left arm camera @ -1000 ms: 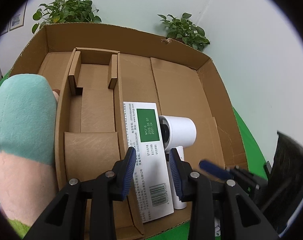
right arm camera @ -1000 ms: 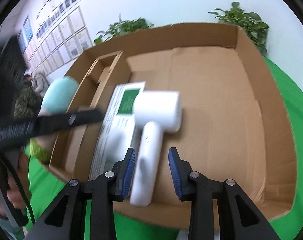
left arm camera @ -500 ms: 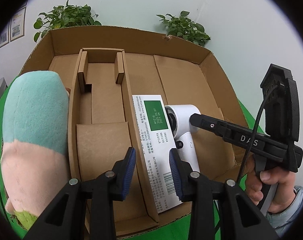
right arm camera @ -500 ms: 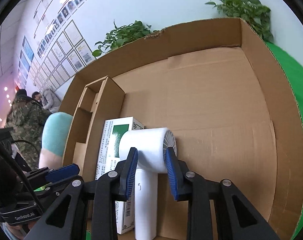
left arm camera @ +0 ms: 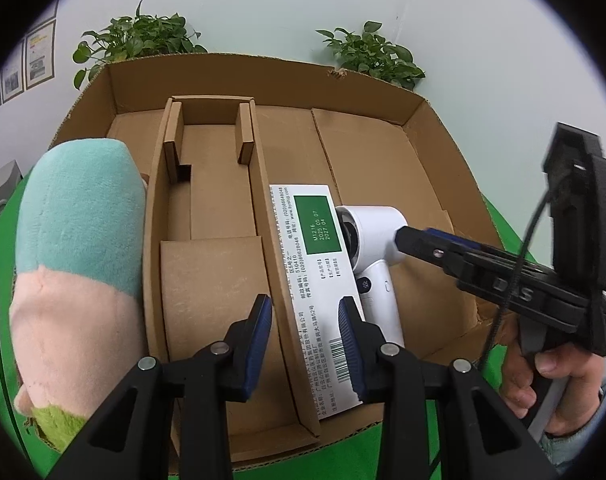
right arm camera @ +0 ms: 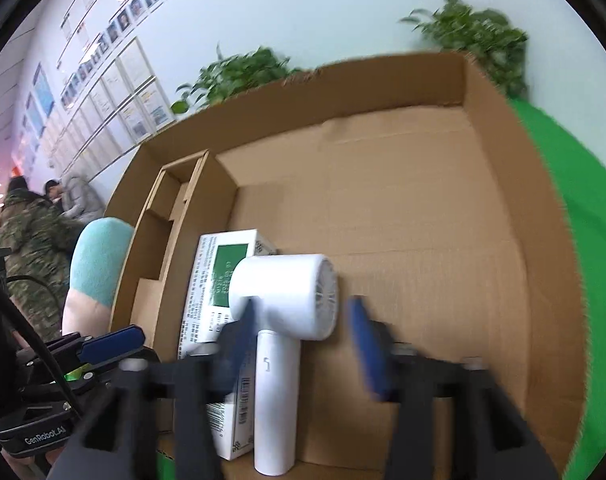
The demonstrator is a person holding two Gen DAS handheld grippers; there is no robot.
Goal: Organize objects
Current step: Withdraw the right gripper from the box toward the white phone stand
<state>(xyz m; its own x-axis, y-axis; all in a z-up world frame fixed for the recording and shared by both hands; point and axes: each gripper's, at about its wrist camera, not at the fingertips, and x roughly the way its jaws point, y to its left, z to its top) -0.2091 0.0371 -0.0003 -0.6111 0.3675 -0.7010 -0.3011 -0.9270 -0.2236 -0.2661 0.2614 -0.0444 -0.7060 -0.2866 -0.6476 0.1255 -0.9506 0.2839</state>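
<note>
A white hair dryer [right arm camera: 281, 340] lies in the cardboard box [right arm camera: 443, 220], next to a white and green medicine carton [right arm camera: 211, 280]. My right gripper [right arm camera: 307, 344] is open, blurred, its fingers either side of the dryer's handle and apart from it. In the left wrist view the dryer [left arm camera: 373, 248] and the carton [left arm camera: 317, 272] lie right of a cardboard divider [left arm camera: 271, 240]. My left gripper [left arm camera: 305, 344] is open and empty above the carton's near end. The right gripper's fingers [left arm camera: 431, 244] reach the dryer's head there.
A teal and pink plush toy [left arm camera: 75, 256] lies outside the box's left wall. The box has a narrow left compartment [left arm camera: 211, 184] with cardboard inserts. Potted plants [left arm camera: 367, 56] stand behind it. A green cloth [right arm camera: 575, 240] covers the table. People [right arm camera: 31, 236] stand at far left.
My right gripper has opened wider around the dryer and is moving. The left gripper holds nearly still.
</note>
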